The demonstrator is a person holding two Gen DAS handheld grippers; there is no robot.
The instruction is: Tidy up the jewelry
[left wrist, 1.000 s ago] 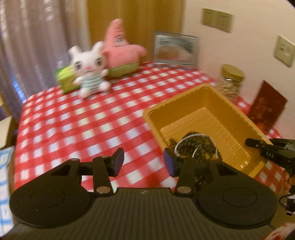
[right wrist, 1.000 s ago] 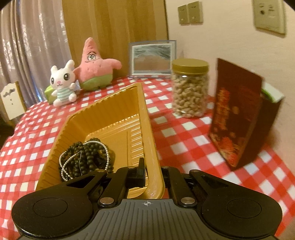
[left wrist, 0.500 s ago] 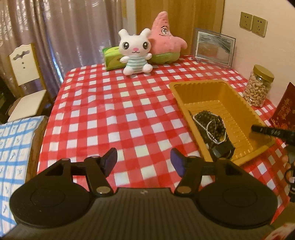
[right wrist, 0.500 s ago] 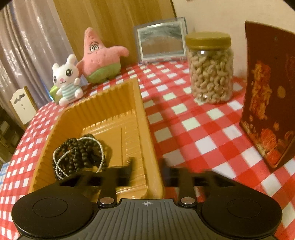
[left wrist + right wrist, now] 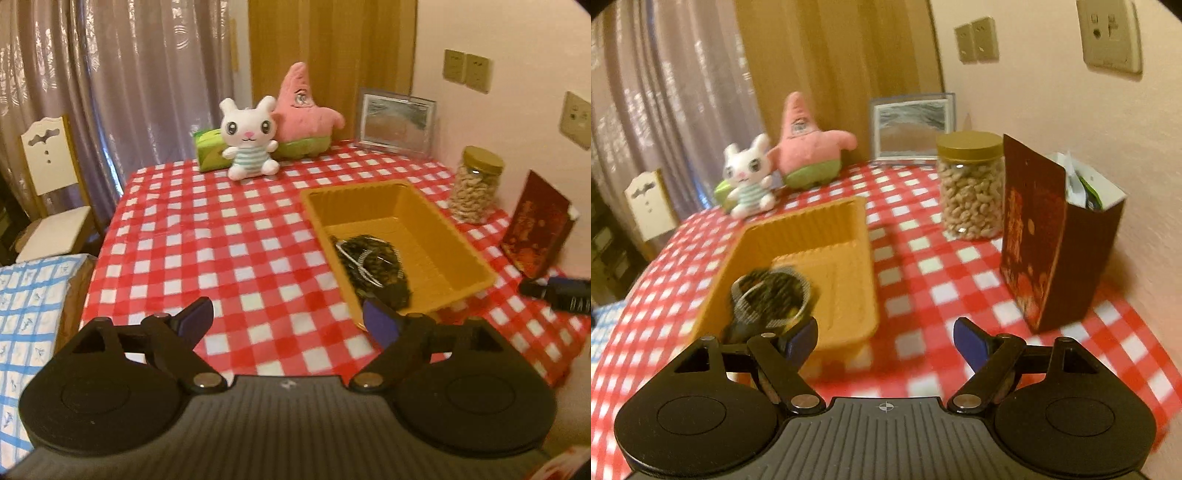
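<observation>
A heap of dark bead strings and a pearl strand [image 5: 373, 267] lies in the near end of a yellow plastic tray [image 5: 436, 221] on the checked tablecloth. My left gripper [image 5: 286, 321] hovers over the cloth to the left of the tray; its jaws are opening and hold nothing. From the right wrist the same jewelry [image 5: 772, 295] and tray [image 5: 849, 251] sit left of centre. My right gripper [image 5: 886, 338] hangs above the cloth off the tray's near right corner, jaws opening, nothing between them. Its black tip [image 5: 554, 291] shows at the left view's right edge.
At the table's back stand a white bunny plush [image 5: 249, 138], a pink starfish plush [image 5: 306, 114] and a picture frame [image 5: 397, 123]. A jar of nuts [image 5: 971, 186] and a dark red box [image 5: 1052, 243] stand right of the tray. A white chair [image 5: 48, 184] is at left.
Both grippers have drawn back from the tray and spread their jaws wide; the right one was shut a second ago. The jewelry stays in the tray.
</observation>
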